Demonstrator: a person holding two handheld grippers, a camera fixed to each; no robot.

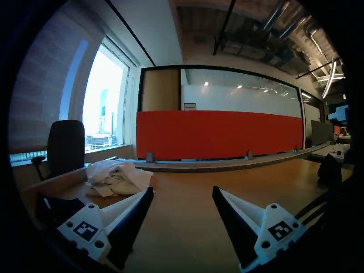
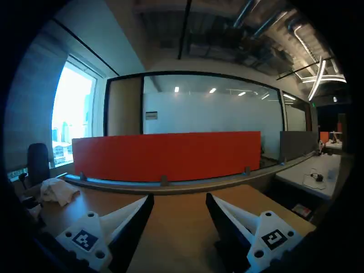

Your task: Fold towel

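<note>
A crumpled white towel [image 1: 116, 178] lies in a heap on the wooden table [image 1: 191, 200], at the left of the left gripper view, just beyond the left finger. My left gripper [image 1: 182, 196] is open above the table with nothing between its fingers. In the right gripper view the same towel [image 2: 57, 190] shows farther off at the far left of the table [image 2: 182, 214]. My right gripper [image 2: 179, 202] is open too and holds nothing.
A red divider panel [image 1: 218, 134] runs along the table's far edge. A black office chair [image 1: 66, 148] stands by the window at the left. A dark object [image 1: 328, 172] sits at the table's right side. Another desk [image 2: 314, 175] with cables is at the right.
</note>
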